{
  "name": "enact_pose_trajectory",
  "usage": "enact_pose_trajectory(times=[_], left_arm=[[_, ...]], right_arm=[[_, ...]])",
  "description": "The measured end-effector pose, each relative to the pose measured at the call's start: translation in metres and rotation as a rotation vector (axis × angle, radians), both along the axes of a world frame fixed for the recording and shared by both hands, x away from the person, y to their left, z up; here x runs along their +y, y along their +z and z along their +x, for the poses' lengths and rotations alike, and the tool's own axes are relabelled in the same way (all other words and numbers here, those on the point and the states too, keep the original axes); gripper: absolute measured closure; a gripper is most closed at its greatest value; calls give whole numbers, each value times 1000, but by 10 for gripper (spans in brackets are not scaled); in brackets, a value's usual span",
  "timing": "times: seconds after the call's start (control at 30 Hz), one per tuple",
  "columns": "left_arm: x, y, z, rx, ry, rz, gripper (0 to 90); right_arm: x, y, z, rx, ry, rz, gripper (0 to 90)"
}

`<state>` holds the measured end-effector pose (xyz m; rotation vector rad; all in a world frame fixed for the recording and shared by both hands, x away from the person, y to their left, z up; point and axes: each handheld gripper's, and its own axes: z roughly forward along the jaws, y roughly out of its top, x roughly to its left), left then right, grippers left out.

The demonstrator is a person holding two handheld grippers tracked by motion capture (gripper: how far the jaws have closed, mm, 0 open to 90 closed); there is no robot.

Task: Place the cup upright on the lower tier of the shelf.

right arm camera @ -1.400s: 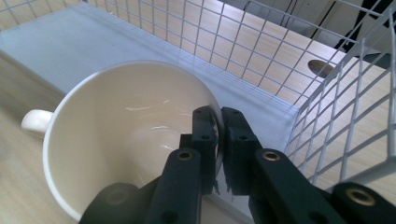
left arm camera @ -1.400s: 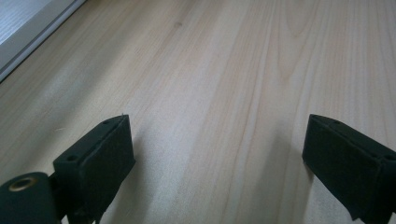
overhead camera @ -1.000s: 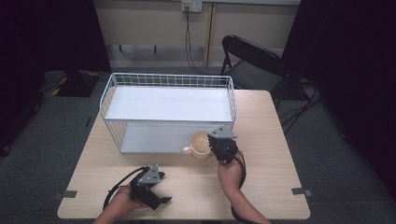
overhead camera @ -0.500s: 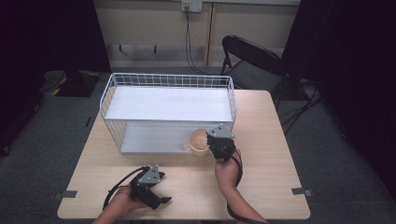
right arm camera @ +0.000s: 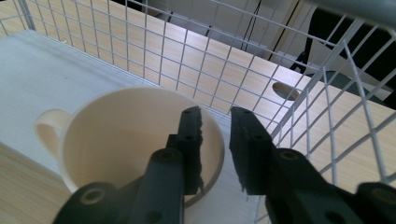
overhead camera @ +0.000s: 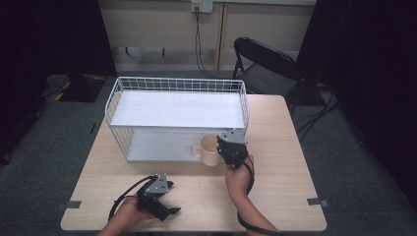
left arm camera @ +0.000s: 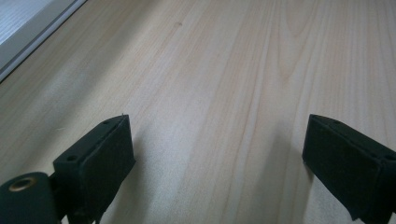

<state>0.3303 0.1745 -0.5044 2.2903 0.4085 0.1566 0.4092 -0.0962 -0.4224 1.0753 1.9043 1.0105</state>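
A: So, from the high view, where was the cream mug [overhead camera: 210, 149]?

B: It stood at the front right corner of the white wire rack's [overhead camera: 177, 84] lower shelf, handle pointing left. The right hand-held gripper [overhead camera: 227, 147] sat just to its right, at the rim. The left hand-held gripper [overhead camera: 169, 209] lay well apart, low on the desk [overhead camera: 285, 147], so the right hand was plainly the nearer.

A: And the left gripper view?

B: Its jaws stood wide apart over bare desk wood, with nothing between them.

A: The right gripper view?

B: The mug's near wall ran between the jaws, one inside the cup [right arm camera: 135, 135], one outside, handle on the far left. They had just been opening; a gap showed at the outer jaw, so I judged the rim released, not clamped. The way out looked to be up and back.
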Motion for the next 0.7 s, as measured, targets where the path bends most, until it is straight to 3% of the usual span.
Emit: enact_pose_trajectory(times=[0.07, 0.2, 0.33, 0.43, 0.53, 0.7], left_arm=[[0, 0, 0, 0, 0, 0, 83], [0, 0, 0, 0, 0, 0, 83], [0, 0, 0, 0, 0, 0, 83], [0, 0, 0, 0, 0, 0, 83], [0, 0, 0, 0, 0, 0, 83], [0, 0, 0, 0, 0, 0, 83]], right_arm=[[-1, 1, 0, 5, 8, 8, 682], [-6, 5, -4, 23, 36, 87, 518], [-8, 8, -8, 97, 108, 144, 300], [-9, 8, -13, 131, 140, 173, 216], [-12, 7, -17, 126, 156, 179, 186], [-17, 2, -18, 167, 169, 197, 147]])
